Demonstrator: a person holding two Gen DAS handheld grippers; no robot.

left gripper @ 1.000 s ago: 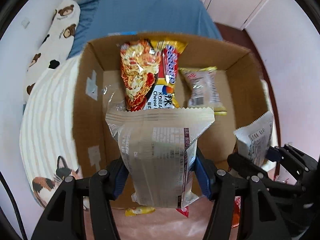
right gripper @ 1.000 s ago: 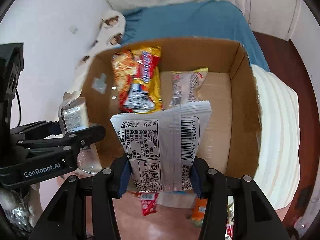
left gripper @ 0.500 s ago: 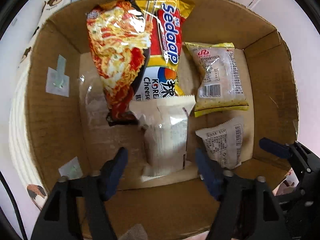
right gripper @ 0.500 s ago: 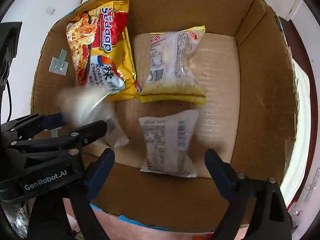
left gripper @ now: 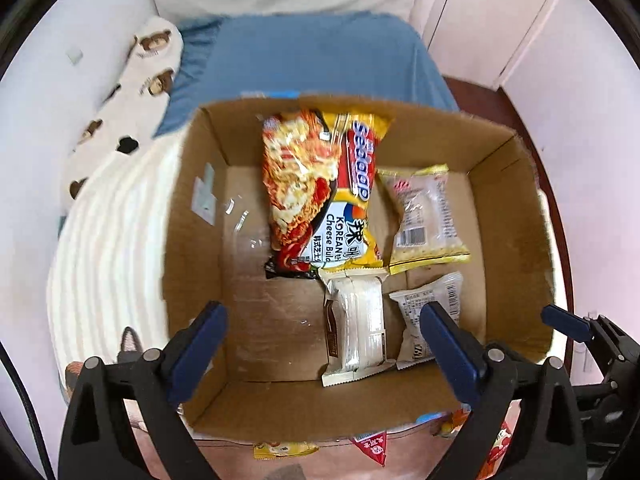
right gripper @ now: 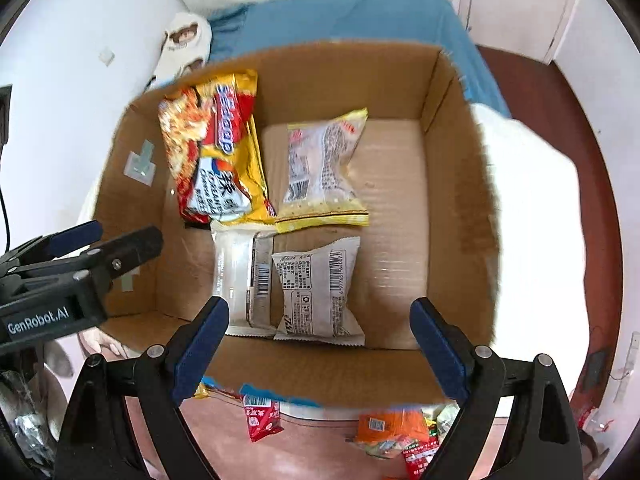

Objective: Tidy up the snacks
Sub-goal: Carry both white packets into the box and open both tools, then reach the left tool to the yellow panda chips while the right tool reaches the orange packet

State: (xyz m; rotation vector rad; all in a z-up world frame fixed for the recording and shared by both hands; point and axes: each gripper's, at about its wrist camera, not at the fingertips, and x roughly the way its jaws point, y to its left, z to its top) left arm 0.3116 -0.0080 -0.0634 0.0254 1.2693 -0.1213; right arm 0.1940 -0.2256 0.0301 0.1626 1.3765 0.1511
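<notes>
An open cardboard box (left gripper: 192, 240) (right gripper: 456, 200) holds two noodle packs (left gripper: 320, 192) (right gripper: 216, 152) and a yellow-edged snack (left gripper: 426, 220) (right gripper: 324, 172) at the back. A long white pack (left gripper: 356, 328) (right gripper: 240, 276) and a grey-white pack (left gripper: 430, 304) (right gripper: 316, 288) lie side by side on the floor of the box, near its front wall. My left gripper (left gripper: 322, 314) hovers above the white pack, its jaws opening, pads clear of it. My right gripper (right gripper: 319, 308) stands open over the grey-white pack without touching it.
The box rests on a bed with a blue sheet (left gripper: 304, 56), a white striped blanket (left gripper: 112, 240) and a bear-print pillow (left gripper: 152, 64). Several loose snack sachets (right gripper: 262, 416) (right gripper: 390, 426) lie in front of the box. A white door (left gripper: 492, 12) stands behind.
Both grippers held packs over the box a second ago. They let go, the two packs dropped to the box floor, and both jaws spread wide. Both cameras pulled back.
</notes>
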